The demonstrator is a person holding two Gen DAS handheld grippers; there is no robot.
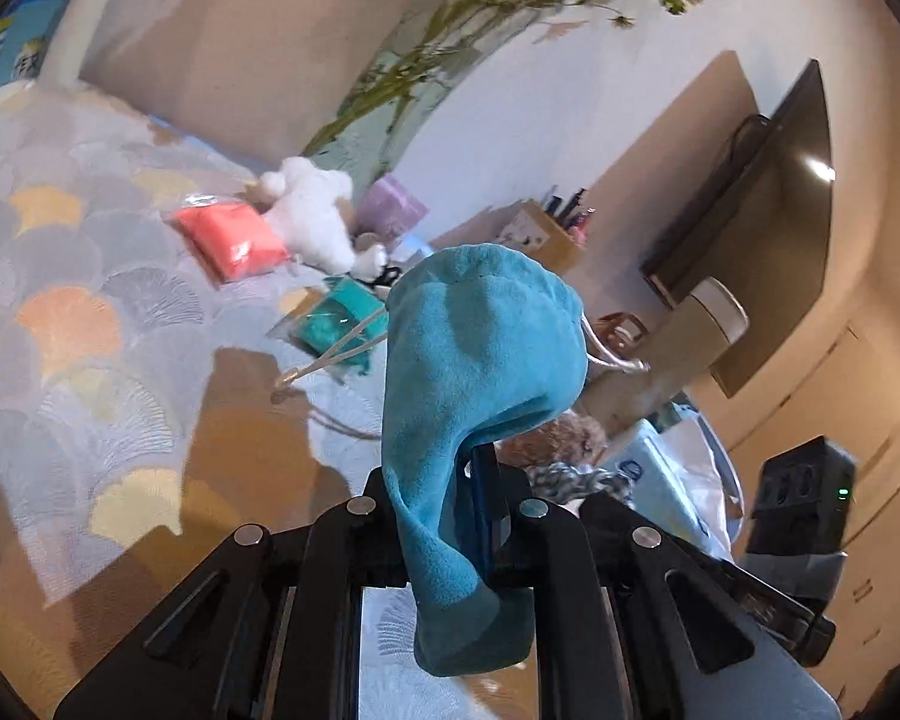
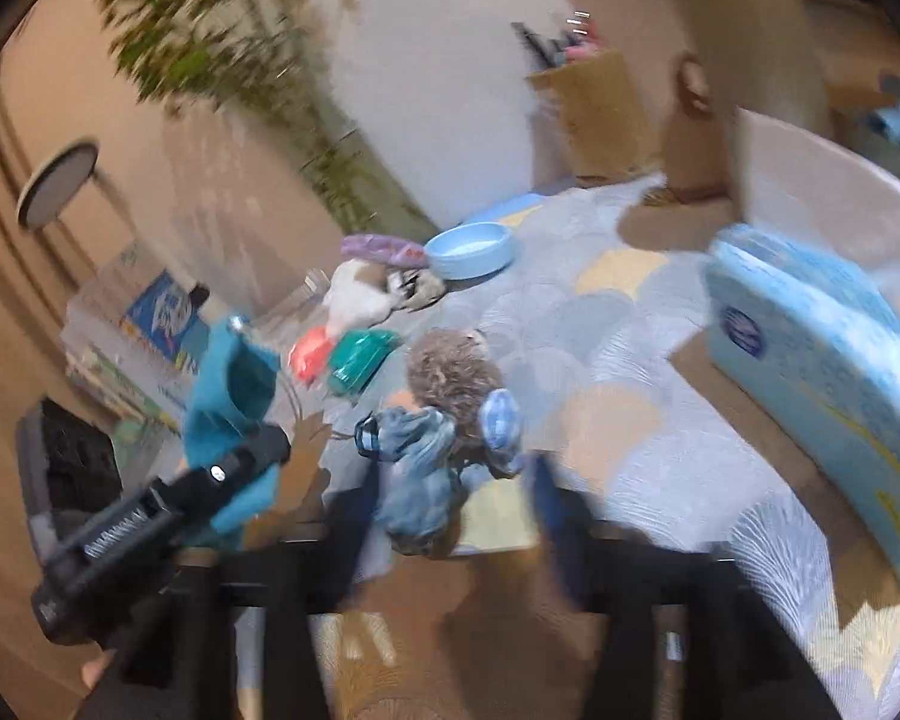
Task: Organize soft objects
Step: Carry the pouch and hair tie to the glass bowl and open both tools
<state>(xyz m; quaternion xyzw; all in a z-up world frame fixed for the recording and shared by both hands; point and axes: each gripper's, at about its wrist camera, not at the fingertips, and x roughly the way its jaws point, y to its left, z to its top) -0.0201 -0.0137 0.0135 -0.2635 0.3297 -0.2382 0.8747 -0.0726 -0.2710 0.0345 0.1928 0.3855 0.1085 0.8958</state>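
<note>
My left gripper (image 1: 456, 480) is shut on a teal suede drawstring pouch (image 1: 474, 354) and holds it up above the rug; its cord hangs to the left. The same gripper and pouch (image 2: 228, 402) show at the left of the right wrist view. My right gripper (image 2: 456, 486) is open, its blurred fingers on either side of a blue-grey tie-dye cloth bundle (image 2: 420, 474) on the rug. Behind that lies a brown fuzzy plush (image 2: 450, 372). A white plush (image 1: 312, 210), a pink packet (image 1: 234, 237), a teal packet (image 1: 336, 318) and a purple packet (image 1: 390, 204) lie farther off.
A patterned fan-motif rug (image 1: 90, 276) covers the floor. A light blue bowl (image 2: 471, 249) sits at its far edge. A blue tissue pack (image 2: 822, 360) rests in a cardboard box on the right. A cardboard box with pens (image 2: 588, 108) and a plant (image 2: 222, 48) stand by the wall.
</note>
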